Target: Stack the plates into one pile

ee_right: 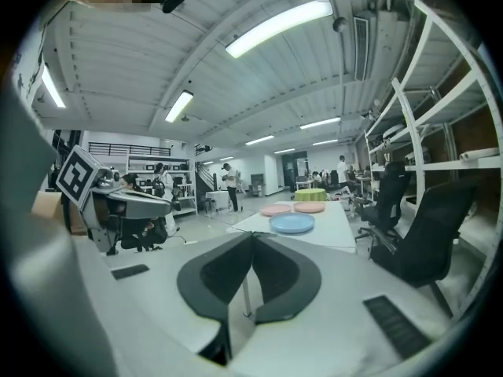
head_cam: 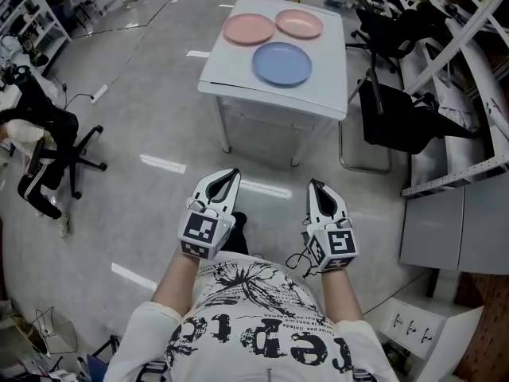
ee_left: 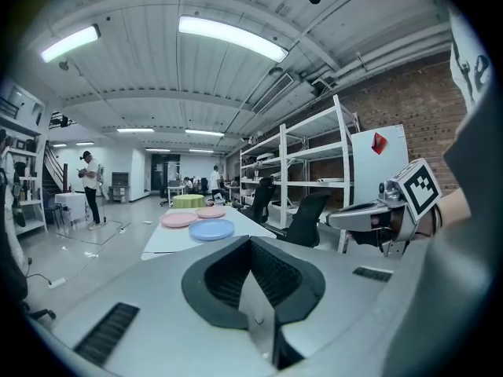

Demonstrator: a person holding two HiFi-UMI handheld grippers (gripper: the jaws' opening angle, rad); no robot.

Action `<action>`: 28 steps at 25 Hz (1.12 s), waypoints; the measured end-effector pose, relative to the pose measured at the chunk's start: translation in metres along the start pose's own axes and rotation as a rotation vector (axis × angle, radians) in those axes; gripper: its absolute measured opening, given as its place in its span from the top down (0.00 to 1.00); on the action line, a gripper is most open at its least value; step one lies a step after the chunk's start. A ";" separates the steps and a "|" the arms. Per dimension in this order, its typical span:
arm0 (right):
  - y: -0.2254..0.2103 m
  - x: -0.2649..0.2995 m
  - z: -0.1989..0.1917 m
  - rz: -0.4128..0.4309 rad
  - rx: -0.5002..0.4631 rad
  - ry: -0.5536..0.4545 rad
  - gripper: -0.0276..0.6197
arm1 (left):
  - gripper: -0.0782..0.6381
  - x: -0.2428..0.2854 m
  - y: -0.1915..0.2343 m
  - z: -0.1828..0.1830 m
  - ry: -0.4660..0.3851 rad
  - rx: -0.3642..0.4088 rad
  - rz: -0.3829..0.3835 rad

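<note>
Nothing is stacked yet: a pink plate (head_cam: 248, 29), a second pink plate (head_cam: 299, 24) and a blue plate (head_cam: 281, 63) lie singly on the tabletop's (head_cam: 231, 76) far half, with the left gripper (head_cam: 231, 173) and right gripper (head_cam: 316, 186) closed, empty, well short of it.

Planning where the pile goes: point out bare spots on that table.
Bare: on the table, the near left corner, bordered by the left pink plate and the blue plate, plus its near edge. Crowded: the far side, around the right pink plate.

Left hand-held gripper (head_cam: 231, 173), right one (head_cam: 315, 185), both closed
</note>
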State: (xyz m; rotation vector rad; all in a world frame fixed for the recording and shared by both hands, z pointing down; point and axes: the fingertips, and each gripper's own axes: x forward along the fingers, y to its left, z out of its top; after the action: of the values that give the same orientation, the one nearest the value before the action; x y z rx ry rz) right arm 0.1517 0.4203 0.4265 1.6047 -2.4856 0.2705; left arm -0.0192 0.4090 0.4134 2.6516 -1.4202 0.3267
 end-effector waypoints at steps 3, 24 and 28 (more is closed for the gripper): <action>-0.013 0.033 -0.002 -0.037 0.016 0.026 0.95 | 0.88 0.032 0.024 0.002 0.003 -0.003 -0.024; -0.035 0.353 0.072 -0.170 0.015 0.073 0.95 | 0.88 0.246 0.306 0.064 -0.014 -0.007 -0.149; -0.039 0.395 0.080 -0.156 -0.003 0.092 0.95 | 0.88 0.269 0.340 0.062 -0.005 -0.038 -0.131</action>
State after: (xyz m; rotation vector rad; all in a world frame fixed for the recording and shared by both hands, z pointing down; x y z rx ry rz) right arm 0.0235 0.0365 0.4462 1.7327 -2.2775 0.3106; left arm -0.1494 -0.0098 0.4186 2.6993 -1.2340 0.2773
